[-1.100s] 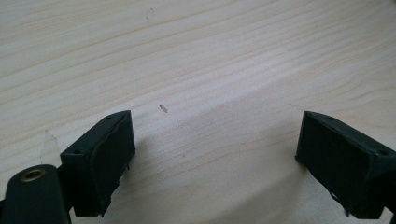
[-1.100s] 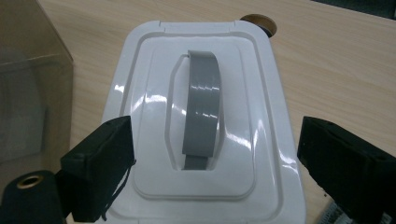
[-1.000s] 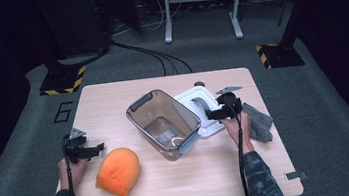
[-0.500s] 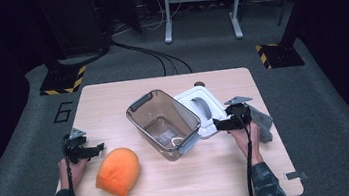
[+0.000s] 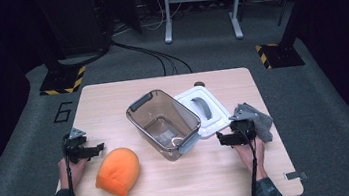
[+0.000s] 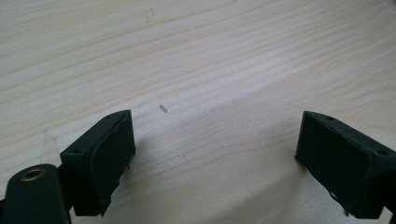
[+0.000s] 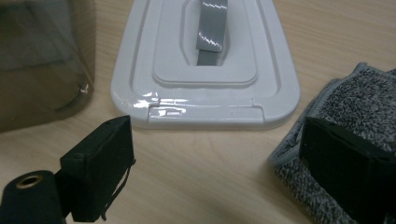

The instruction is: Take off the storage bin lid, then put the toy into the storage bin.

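- Lid (image 5: pixel 203 110), white with a grey handle strap, lies flat on the bench (image 5: pixel 112 100) right of frame centre in the high view, touching the right side of the container (image 5: pixel 164 124).
- Same lid (image 7: pixel 205 65) occupies the upper middle of the right gripper view; its near edge sits just ahead of the jaws.
- Right gripper (image 5: pixel 224 139): lower right of the high view, held by a hand (image 5: pixel 247 150), pointing toward frame left. Jaws apart, nothing between them. In its own view the gripper (image 7: pixel 215 163) shows bare wood between the 2 jaws.
- Grey cloth (image 5: pixel 257 119) lies crumpled at the right edge of the bench, just beside the lid. In the right gripper view the cloth (image 7: pixel 355 107) is at the right of the frame, and the right-hand jaw stands over its near part; cannot tell whether it touches.
- Container: translucent brown-grey tub, open top, tilted on a diagonal at bench centre. Its wall (image 7: pixel 42 60) fills the upper left of the right gripper view.
- Left gripper (image 5: pixel 95 149): lower left of the high view, held by a hand (image 5: pixel 70 170), pointing toward frame right. Jaws wide apart, empty. Its own view (image 6: pixel 215 158) shows plain wood grain between the jaws.
- Orange sponge (image 5: pixel 117 172) lies on the bench, just beside the left gripper, lower left of centre.
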Demonstrator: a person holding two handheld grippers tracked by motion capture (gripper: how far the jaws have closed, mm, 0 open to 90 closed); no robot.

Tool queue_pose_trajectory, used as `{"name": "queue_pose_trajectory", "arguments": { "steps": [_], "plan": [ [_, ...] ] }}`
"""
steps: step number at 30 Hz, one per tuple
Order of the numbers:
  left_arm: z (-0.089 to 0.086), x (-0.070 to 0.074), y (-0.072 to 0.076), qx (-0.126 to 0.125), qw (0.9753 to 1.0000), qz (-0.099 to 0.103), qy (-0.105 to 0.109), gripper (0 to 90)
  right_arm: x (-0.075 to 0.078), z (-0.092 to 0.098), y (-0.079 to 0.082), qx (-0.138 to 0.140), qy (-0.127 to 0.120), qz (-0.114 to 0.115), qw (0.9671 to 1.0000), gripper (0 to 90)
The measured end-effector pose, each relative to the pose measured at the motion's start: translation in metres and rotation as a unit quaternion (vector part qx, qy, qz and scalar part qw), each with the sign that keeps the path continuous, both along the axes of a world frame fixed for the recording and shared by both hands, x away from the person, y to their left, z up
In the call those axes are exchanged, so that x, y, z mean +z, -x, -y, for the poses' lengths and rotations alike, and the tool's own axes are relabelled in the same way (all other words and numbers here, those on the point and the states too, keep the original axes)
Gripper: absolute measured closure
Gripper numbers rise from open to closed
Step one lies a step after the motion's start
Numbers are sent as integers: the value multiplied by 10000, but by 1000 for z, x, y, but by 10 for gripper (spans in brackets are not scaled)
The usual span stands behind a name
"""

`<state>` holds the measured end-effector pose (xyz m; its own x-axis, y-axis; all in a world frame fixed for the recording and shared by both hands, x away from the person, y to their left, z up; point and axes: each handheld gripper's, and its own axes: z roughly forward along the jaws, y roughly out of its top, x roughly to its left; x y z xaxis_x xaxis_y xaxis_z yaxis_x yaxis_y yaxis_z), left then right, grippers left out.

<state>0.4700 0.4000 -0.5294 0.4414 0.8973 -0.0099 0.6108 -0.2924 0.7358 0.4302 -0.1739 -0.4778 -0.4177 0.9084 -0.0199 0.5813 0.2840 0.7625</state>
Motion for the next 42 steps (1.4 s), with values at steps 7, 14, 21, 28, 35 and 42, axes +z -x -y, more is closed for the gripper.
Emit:
{"name": "queue_pose_trajectory", "arguments": {
  "steps": [7,14,21,28,35,42],
  "plan": [
    [0,-1,-1,18,10000,87,-23,113,-11,-2,24,44,30,-1,10000,97],
    [2,0,5,367,9993,14,-29,113,-28,-9,40,-1,183,-73,9998,83],
    [-6,10,14,592,9977,-313,142,108,-44,-9,50,-15,122,-153,9998,59],
    [-4,32,36,723,9963,-125,443,109,-48,-8,51,-52,223,-154,9996,35],
    [11,53,66,724,9960,79,523,110,-51,-8,50,-42,218,-179,9996,10],
    [24,68,86,679,9964,182,470,113,-52,-6,47,-58,45,-357,9993,0]
  ]
}}
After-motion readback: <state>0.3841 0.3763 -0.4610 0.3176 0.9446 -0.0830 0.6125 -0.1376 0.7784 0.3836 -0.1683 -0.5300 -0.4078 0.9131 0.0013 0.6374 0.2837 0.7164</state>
